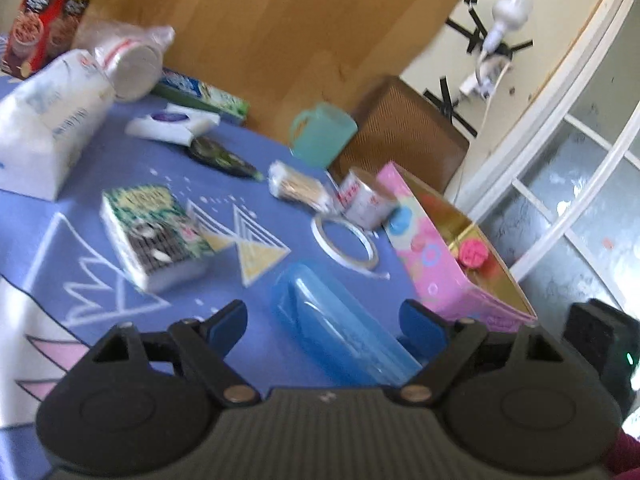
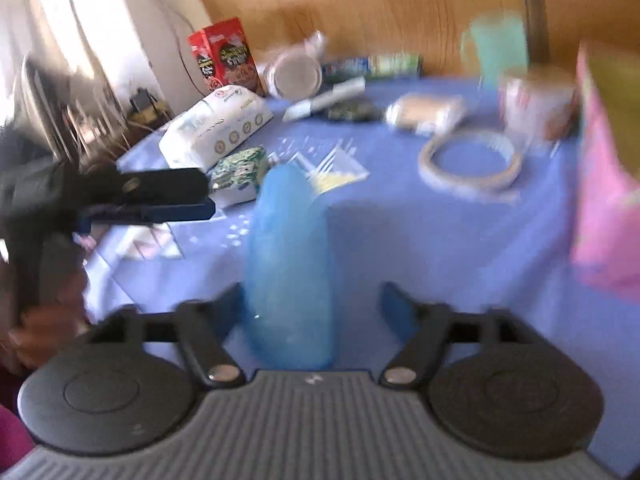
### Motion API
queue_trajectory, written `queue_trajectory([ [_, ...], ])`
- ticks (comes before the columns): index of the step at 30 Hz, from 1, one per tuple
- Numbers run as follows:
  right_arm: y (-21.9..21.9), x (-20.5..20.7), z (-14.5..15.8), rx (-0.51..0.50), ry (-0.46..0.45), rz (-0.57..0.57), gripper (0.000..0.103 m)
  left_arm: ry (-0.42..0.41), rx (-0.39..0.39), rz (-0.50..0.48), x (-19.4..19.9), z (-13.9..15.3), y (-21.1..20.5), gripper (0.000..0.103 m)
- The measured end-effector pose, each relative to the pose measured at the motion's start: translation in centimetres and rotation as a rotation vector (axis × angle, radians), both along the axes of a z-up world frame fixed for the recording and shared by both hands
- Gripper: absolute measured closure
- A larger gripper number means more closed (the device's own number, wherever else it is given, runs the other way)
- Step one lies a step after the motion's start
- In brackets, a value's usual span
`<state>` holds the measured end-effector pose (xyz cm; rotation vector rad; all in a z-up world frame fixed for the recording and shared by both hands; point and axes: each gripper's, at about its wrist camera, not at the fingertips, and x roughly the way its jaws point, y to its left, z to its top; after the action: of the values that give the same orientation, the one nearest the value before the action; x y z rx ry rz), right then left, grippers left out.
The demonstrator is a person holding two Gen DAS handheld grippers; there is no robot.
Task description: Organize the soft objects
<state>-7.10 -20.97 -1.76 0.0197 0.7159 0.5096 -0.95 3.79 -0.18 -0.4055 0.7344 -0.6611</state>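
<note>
Nearest to both cameras lies the translucent blue case (image 2: pixel 290 272), on the blue-clothed worktop (image 1: pixel 256 344) close to its near edge. In the right wrist view its long axis runs almost straight away from the right tongs (image 2: pixel 312 304), and its near end sits between the two spread fingers without either pad pressing it, as far as the blur allows. The left tongs (image 1: pixel 324 324) also stand wide and hold nothing; from them the same case lies slantwise, its near end toward the right-hand finger. By my reading the right hand is better lined up, though closing across the case's width would be the move.

Farther in, toward the middle, sits the green patterned packet (image 1: pixel 154 236). Beyond it, near the far left corner, lies the white tissue pack (image 1: pixel 48 128). The pink box (image 1: pixel 448 252) stands open along the right edge.
</note>
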Motion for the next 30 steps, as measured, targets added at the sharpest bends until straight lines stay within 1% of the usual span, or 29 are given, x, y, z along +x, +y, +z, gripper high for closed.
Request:
queue_trajectory([
  [2, 0.2, 0.3, -0.1, -0.052, -0.036, 0.026, 0.019, 0.018, 0.020, 0.005, 0.1, 0.1, -1.0, 0.014],
  [4, 0.2, 0.9, -0.7, -0.048, -0.030, 0.054, 0.019, 0.033, 0.054, 0.011, 0.3, -0.1, -1.9, 0.010],
  [5, 0.4, 1.0, -0.9, -0.043, -0.031, 0.073, 0.019, 0.042, 0.066, 0.012, 0.2, -0.3, -2.3, 0.010],
  [8, 0.9, 0.9, -1.4, -0.022, -0.025, 0.085, 0.019, 0.100, 0.072, 0.007, 0.4, -1.0, -3.3, 0.010],
  [11, 0.0, 0.5, -1.3, 0.013, -0.037, 0.079, 0.019, 0.117, 0.088, 0.008, 0.4, -1.3, -3.9, 0.013],
  [12, 0.1, -0.1, -1.1, 0.016, -0.042, 0.062, 0.020, 0.122, 0.086, 0.006, 0.5, -1.4, -4.1, 0.016],
  [13, -0.2, -0.2, -1.1, 0.019, -0.043, 0.048, 0.020, 0.126, 0.080, 0.002, 0.6, -1.4, -4.4, 0.020],
  [14, -0.5, -0.1, -1.2, 0.025, -0.039, 0.038, 0.020, 0.132, 0.071, -0.006, 0.8, -1.4, -4.6, 0.022],
  [15, -0.6, -0.3, -1.4, 0.032, -0.023, 0.030, 0.029, 0.137, 0.060, -0.015, 1.0, -1.5, -4.9, 0.027],
  [16, -0.5, 0.0, -1.8, 0.039, 0.007, 0.039, 0.040, 0.141, 0.055, -0.022, 1.2, -1.6, -5.3, 0.028],
  [17, -0.4, -0.1, -1.9, 0.062, 0.009, 0.059, 0.057, 0.135, 0.061, -0.031, 1.3, -1.6, -5.8, 0.029],
  [18, -0.1, -0.3, -1.9, 0.055, -0.005, 0.061, 0.060, 0.120, 0.081, -0.034, 1.3, -1.4, -6.4, 0.030],
  [20, 0.2, -0.5, -1.6, 0.024, -0.044, 0.034, 0.061, 0.084, 0.120, -0.044, 1.2, -0.3, -7.7, 0.032],
  [22, -0.9, -0.6, -0.6, 0.052, -0.081, -0.008, 0.061, 0.025, 0.147, -0.074, 1.5, 1.6, -9.2, 0.033],
  [24, -2.8, -0.7, 0.8, 0.087, -0.126, -0.066, 0.061, -0.037, 0.157, -0.116, 1.9, 3.6, -11.2, 0.033],
  [27, -6.0, -1.4, 2.9, 0.101, -0.218, -0.181, 0.061, -0.135, 0.161, -0.205, 2.5, 6.4, -15.8, 0.034],
  [29, -8.0, -1.8, 3.9, 0.073, -0.280, -0.262, 0.061, -0.203, 0.172, -0.255, 2.8, 7.6, -19.1, 0.034],
  [30, -9.1, -1.8, 4.2, 0.060, -0.296, -0.300, 0.061, -0.234, 0.178, -0.278, 3.1, 8.0, -21.2, 0.034],
])
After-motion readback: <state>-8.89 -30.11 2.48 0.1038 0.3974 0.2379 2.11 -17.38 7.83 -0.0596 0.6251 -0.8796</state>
